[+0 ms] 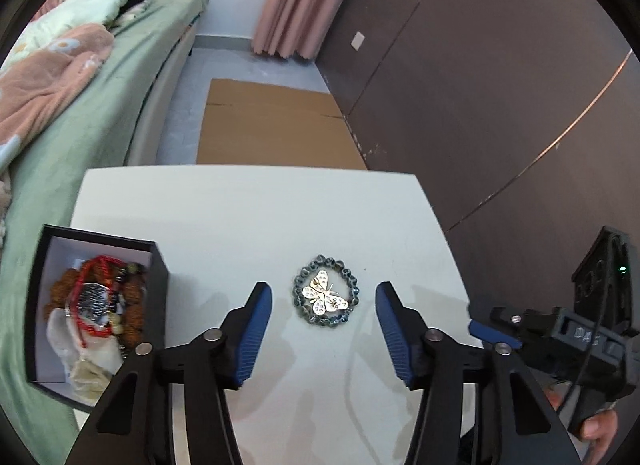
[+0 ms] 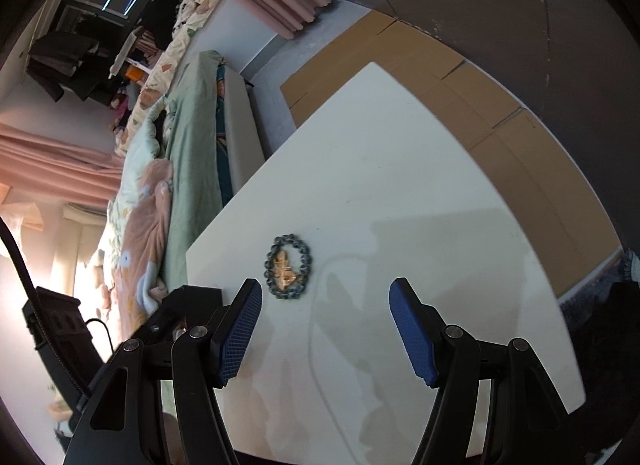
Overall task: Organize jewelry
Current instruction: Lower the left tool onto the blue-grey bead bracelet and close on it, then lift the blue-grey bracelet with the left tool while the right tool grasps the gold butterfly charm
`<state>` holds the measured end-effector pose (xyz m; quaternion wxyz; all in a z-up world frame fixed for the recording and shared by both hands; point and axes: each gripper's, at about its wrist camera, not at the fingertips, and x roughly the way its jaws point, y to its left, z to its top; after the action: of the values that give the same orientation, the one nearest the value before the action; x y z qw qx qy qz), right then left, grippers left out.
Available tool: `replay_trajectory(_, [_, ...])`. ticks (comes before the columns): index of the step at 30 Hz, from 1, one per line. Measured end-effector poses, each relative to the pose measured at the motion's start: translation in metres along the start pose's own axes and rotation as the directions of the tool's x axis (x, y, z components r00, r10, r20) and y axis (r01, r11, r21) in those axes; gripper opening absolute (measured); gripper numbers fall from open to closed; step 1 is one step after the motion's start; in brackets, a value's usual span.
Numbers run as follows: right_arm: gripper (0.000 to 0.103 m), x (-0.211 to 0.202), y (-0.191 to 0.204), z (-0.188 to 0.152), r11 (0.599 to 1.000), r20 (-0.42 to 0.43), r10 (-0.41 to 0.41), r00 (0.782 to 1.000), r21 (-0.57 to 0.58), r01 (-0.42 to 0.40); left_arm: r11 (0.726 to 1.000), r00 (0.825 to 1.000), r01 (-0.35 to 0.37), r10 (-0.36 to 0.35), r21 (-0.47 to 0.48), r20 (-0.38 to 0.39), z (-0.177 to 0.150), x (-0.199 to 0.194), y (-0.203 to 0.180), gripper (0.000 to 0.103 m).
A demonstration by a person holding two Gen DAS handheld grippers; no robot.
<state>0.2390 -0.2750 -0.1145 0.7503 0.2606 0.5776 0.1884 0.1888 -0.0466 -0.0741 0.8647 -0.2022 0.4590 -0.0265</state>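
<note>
White table [image 1: 248, 217] stands between bed [image 1: 80, 137] and dark wall [image 1: 480, 85].

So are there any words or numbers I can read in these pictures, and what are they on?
"DAS": raised letters on the right gripper's black body, hard to read, so I may have them wrong.
Small white label on the dark wall: too small to read.
No words show on the black box, the bracelet or the table.

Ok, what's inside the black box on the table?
The black box holds red beads, brown beads, a silver patterned piece and pale cloth. Whatever lies underneath them is covered.
</note>
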Motion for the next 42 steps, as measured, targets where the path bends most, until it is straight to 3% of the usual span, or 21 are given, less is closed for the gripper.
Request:
replay_trajectory(4, [0.067, -0.002, -0.005, 0.002, 1.000, -0.001, -0.001, 1.000, 0.020, 0.002, 1.000, 1.000, -0.017, 0.017, 0.018, -0.010, -0.003, 0.016, -0.005, 0.051])
replay_trajectory(8, [0.067, -0.001, -0.008, 0.002, 0.999, -0.007, -0.012, 1.000, 0.031, 0.012, 0.998, 0.999, -0.042, 0.044, 0.047, -0.028, -0.007, 0.035, -0.008, 0.040])
replay_trajectory(15, [0.067, -0.004, -0.011, 0.005, 0.999, -0.002, -0.020, 1.000, 0.039, 0.021, 0.996, 0.997, -0.072, 0.074, 0.054, -0.032, -0.010, 0.056, 0.001, 0.031])
replay_trajectory(19, [0.067, 0.000, -0.010, 0.007, 0.999, -0.007, -0.031, 0.999, 0.034, 0.031, 0.994, 0.995, -0.082, 0.086, 0.076, -0.050, -0.014, 0.070, 0.004, 0.030])
replay_trajectory(22, [0.067, 0.007, -0.005, 0.006, 0.999, -0.018, -0.045, 0.999, 0.018, 0.045, 0.988, 0.995, -0.098, 0.101, 0.121, -0.020, -0.020, 0.072, 0.006, 0.024])
replay_trajectory(24, [0.067, 0.013, 0.001, 0.006, 0.998, -0.027, -0.056, 0.998, 0.000, 0.056, 0.983, 0.993, -0.115, 0.118, 0.145, -0.012, -0.021, 0.070, 0.007, 0.010])
replay_trajectory(27, [0.067, 0.021, 0.011, 0.004, 0.996, -0.037, -0.080, 0.996, -0.033, 0.079, 0.988, 0.996, -0.071, 0.077, 0.140, -0.034, -0.022, 0.068, 0.010, 0.009])
replay_trajectory(32, [0.067, 0.028, 0.019, 0.002, 0.993, -0.011, -0.106, 0.994, -0.043, 0.105, 0.996, 1.000, 0.023, -0.024, 0.091, 0.009, -0.014, 0.043, 0.017, 0.009])
replay_trajectory(39, [0.067, 0.028, 0.024, 0.000, 0.995, 0.053, -0.100, 0.994, -0.014, 0.101, 0.984, 0.983, 0.171, -0.173, 0.041, 0.055, -0.004, 0.007, 0.025, 0.009])
replay_trajectory(42, [0.067, 0.033, 0.033, -0.002, 0.994, 0.058, -0.102, 0.993, -0.030, 0.104, 0.978, 0.975, 0.204, -0.206, 0.037, 0.078, -0.002, -0.007, 0.028, 0.009])
